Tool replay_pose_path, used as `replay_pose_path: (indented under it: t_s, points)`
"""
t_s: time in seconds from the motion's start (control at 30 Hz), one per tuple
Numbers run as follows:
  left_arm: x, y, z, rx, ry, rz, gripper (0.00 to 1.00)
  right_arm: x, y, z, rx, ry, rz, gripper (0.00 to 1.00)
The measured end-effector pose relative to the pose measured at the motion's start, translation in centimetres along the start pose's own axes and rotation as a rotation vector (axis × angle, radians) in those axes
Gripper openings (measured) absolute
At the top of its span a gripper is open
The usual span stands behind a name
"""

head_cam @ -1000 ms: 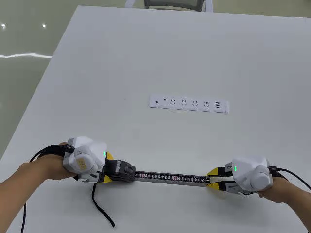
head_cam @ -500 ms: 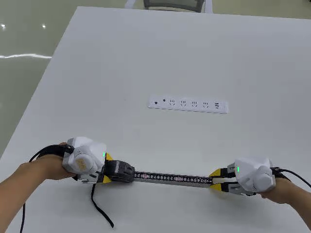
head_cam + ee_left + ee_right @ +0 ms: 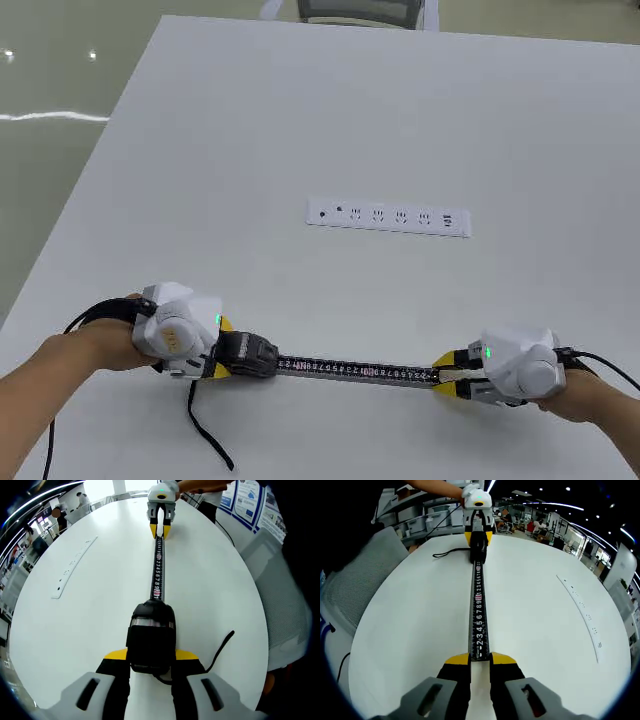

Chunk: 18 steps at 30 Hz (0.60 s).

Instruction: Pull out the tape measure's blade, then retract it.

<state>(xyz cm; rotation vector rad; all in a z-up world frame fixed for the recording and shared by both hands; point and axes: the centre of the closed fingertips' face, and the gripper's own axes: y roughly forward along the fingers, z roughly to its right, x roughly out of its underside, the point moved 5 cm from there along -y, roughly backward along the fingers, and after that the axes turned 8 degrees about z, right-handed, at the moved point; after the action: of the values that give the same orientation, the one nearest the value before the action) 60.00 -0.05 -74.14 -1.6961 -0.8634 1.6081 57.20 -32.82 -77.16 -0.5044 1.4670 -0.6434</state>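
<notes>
The tape measure's case (image 3: 252, 353) sits close to the near edge of the tabletop (image 3: 350, 110), toward the left corner. Its blade (image 3: 350, 370) runs out to the right along that edge, straight, with the numbers up. My left gripper (image 3: 222, 348) is closed around the case, one jaw on each side, so the body cannot slide under the pull. My right gripper (image 3: 443, 373) pinches the end of the blade, jaws almost together. I judge the pull-out is well advanced and the retracting is not yet done. The black strap (image 3: 205, 425) trails loose toward the near edge, and the power strip (image 3: 388, 217) lies well apart, near the middle.
</notes>
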Motion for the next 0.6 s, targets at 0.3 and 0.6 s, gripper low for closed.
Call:
replay_pose_path:
  t_s: [0.3, 0.6]
  points:
    - [-0.16, 0.18, -0.2, 0.011, 0.006, -0.025, 0.27, -0.18, 0.13, -0.1, -0.005, 0.007, -0.021, 0.14]
    - [-0.09, 0.27, -0.13, 0.015, 0.004, -0.033, 0.29, -0.19, 0.1, 0.16, 0.026, 0.021, -0.042, 0.17]
